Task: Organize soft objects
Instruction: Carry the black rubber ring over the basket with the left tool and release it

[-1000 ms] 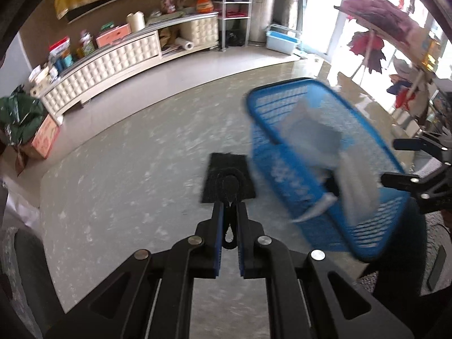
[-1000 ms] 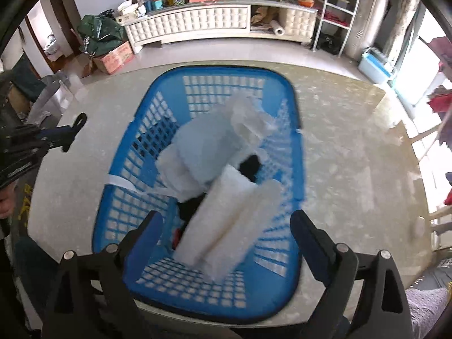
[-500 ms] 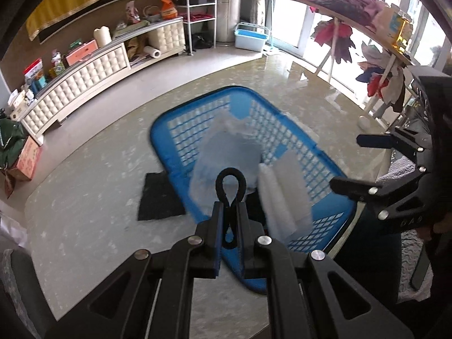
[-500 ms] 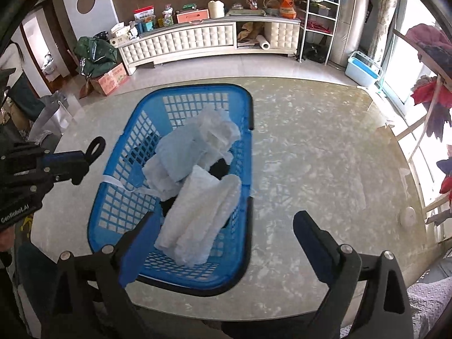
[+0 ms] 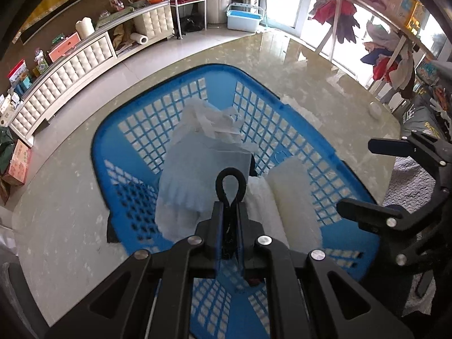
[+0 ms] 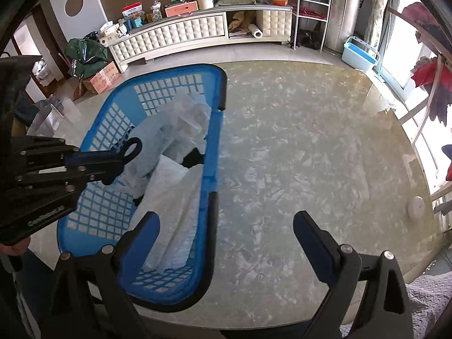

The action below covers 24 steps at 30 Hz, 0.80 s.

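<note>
Two claws hang above the blue basket (image 5: 147, 141) on the marble table (image 6: 296, 141). Left claw (image 5: 230, 214) is pressed together with nothing pinched; right claw (image 6: 226, 226) is spread wide, empty, beside the basket's right rim. Soft objects lie piled inside: a pale blue cloth (image 5: 197, 175), a white towel (image 5: 293, 197), crumpled white fabric (image 5: 214, 124), something black beneath.

Risks, as judged: a pressed-together left claw can only shove the pile; layers overlap, so one pinch may drag several. Right claw may strike the rim. A dark mat (image 5: 113, 233) lies just beside the basket.
</note>
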Each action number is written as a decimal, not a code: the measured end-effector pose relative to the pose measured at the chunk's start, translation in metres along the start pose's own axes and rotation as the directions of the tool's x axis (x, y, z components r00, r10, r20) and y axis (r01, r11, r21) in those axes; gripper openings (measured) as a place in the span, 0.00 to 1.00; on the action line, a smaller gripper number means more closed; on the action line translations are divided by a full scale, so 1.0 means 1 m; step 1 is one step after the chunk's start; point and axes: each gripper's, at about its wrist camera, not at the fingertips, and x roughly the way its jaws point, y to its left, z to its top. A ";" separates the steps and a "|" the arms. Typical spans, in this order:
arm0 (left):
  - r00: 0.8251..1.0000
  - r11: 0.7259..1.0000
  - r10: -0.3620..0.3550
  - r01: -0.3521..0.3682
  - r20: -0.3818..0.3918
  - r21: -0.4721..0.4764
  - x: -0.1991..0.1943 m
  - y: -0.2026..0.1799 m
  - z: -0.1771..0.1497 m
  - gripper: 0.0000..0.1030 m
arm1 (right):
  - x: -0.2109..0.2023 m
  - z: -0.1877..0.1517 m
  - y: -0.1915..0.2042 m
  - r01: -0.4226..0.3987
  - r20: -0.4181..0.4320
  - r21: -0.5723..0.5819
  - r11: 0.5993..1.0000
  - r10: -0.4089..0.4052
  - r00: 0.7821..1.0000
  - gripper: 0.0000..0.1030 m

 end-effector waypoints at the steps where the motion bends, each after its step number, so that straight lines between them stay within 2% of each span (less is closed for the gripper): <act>1: 1.000 1.000 0.002 -0.002 -0.002 0.004 0.004 0.000 0.001 0.07 | 0.001 0.001 -0.002 -0.002 -0.002 0.003 1.000 0.002 1.000 0.92; 9: 0.999 1.000 0.019 -0.018 -0.036 0.005 0.026 0.006 0.005 0.10 | 0.009 0.001 -0.006 -0.016 -0.027 0.015 1.000 0.017 1.000 0.93; 14: 0.997 0.998 0.055 -0.054 -0.052 0.018 0.029 0.003 0.004 0.30 | 0.007 -0.002 -0.010 -0.023 -0.031 0.034 0.999 0.024 0.999 0.93; 16: 0.997 0.998 0.062 -0.061 -0.037 0.036 0.025 -0.001 0.004 0.50 | 0.006 -0.003 -0.009 -0.020 -0.036 0.034 0.999 0.022 0.999 0.93; 19: 0.998 0.997 0.064 -0.063 -0.010 0.051 0.014 -0.005 0.003 0.63 | 0.005 -0.004 -0.011 -0.020 -0.034 0.038 0.999 0.021 0.999 0.92; 22: 0.998 0.996 0.066 -0.067 0.008 0.060 0.000 -0.006 0.002 0.72 | 0.001 -0.004 -0.009 -0.026 -0.027 0.041 0.999 0.027 0.999 0.92; 24: 0.998 0.995 0.063 -0.064 0.022 0.074 -0.011 -0.009 0.000 0.74 | -0.002 -0.004 -0.006 -0.028 -0.022 0.036 0.999 0.029 0.999 0.92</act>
